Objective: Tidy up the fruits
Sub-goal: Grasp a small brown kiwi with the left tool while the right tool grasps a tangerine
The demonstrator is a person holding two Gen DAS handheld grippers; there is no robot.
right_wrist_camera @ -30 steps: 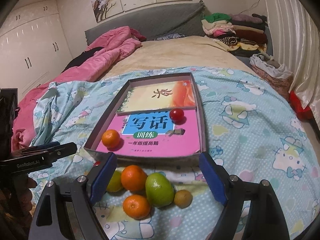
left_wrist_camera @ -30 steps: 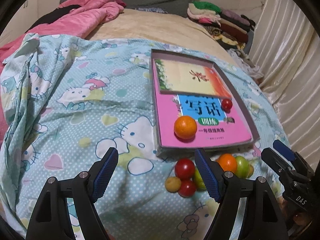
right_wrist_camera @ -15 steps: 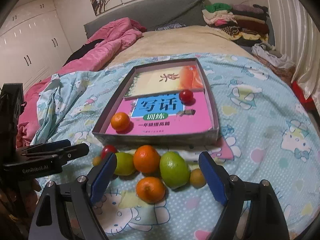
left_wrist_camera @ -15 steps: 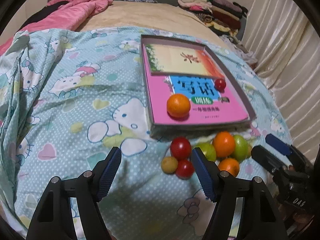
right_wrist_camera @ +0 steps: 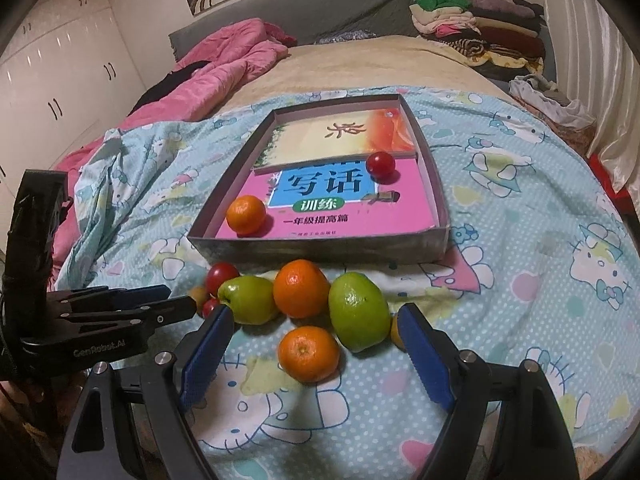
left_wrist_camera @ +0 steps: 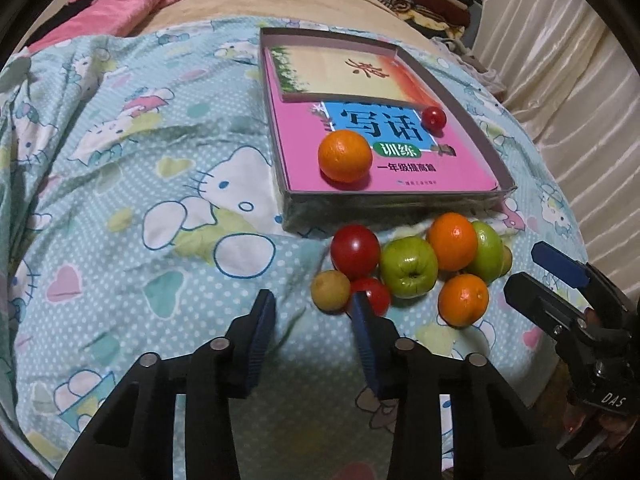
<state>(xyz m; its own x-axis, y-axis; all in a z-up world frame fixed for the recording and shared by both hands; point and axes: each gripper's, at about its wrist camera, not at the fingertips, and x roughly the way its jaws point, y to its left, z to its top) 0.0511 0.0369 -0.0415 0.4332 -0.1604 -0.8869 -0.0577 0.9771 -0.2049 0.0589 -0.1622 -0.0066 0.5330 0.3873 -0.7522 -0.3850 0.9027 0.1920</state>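
Observation:
A grey shallow box (left_wrist_camera: 486,148) (right_wrist_camera: 320,246) lined with books lies on the bed, holding one orange (left_wrist_camera: 345,155) (right_wrist_camera: 246,215) and one small red fruit (left_wrist_camera: 434,118) (right_wrist_camera: 381,164). In front of it lies a cluster: a red tomato (left_wrist_camera: 355,251), a green apple (left_wrist_camera: 408,267) (right_wrist_camera: 250,299), two oranges (left_wrist_camera: 452,242) (right_wrist_camera: 308,354), a green lime-like fruit (right_wrist_camera: 358,310), a small yellow fruit (left_wrist_camera: 330,290). My left gripper (left_wrist_camera: 316,320) is open and empty, just left of the cluster. My right gripper (right_wrist_camera: 316,344) is open, with the near orange between its fingers.
The bed has a Hello Kitty sheet (left_wrist_camera: 160,200). A pink quilt (right_wrist_camera: 224,56) lies at the far left, folded clothes (right_wrist_camera: 480,28) at the far right. A curtain (left_wrist_camera: 580,80) hangs on the right. White wardrobes (right_wrist_camera: 52,68) stand on the left.
Both grippers have moved down and closer to the fruit cluster. My left gripper's fingers have narrowed but stay open. The fruits have not moved.

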